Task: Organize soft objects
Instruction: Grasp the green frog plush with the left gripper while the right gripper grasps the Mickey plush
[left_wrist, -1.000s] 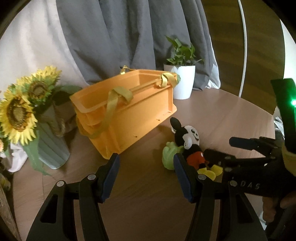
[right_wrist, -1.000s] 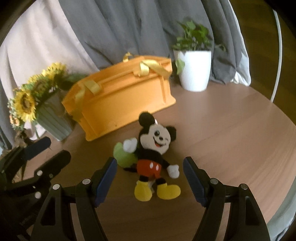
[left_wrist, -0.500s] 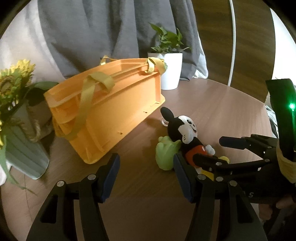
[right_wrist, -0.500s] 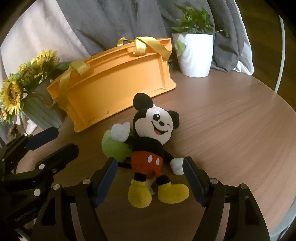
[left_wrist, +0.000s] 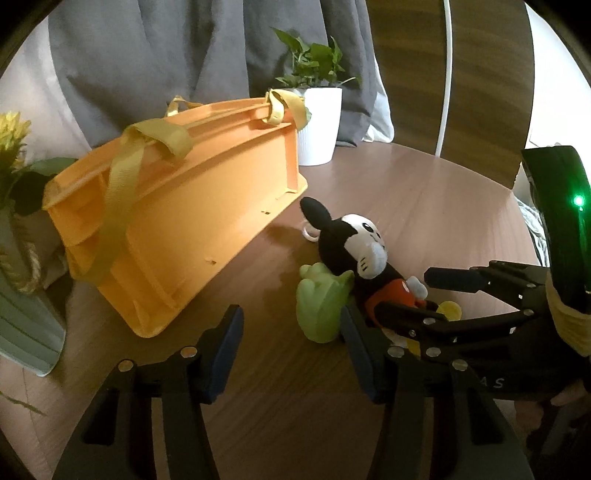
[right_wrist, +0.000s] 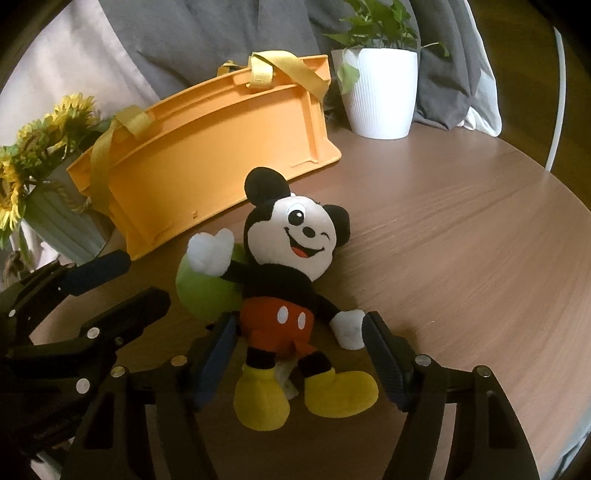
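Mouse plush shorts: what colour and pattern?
Red with two white dots on the mouse plush; clearest in the right wrist view.

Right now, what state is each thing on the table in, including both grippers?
mouse plush: lying face up, between the right fingers, not gripped.
green plush: lying against the mouse plush.
orange crate: upright.
left gripper: open, just been closing, nothing between.
right gripper: open, straddling the plush's legs.

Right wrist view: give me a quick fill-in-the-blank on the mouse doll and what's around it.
The mouse doll lies on its back on the ___ table.
Its shorts are ___.
The green soft toy lies beside the doll, on the side toward the ___ gripper.
The right gripper is ___, one finger on each side of the doll.

Missing: wooden; red; left; open
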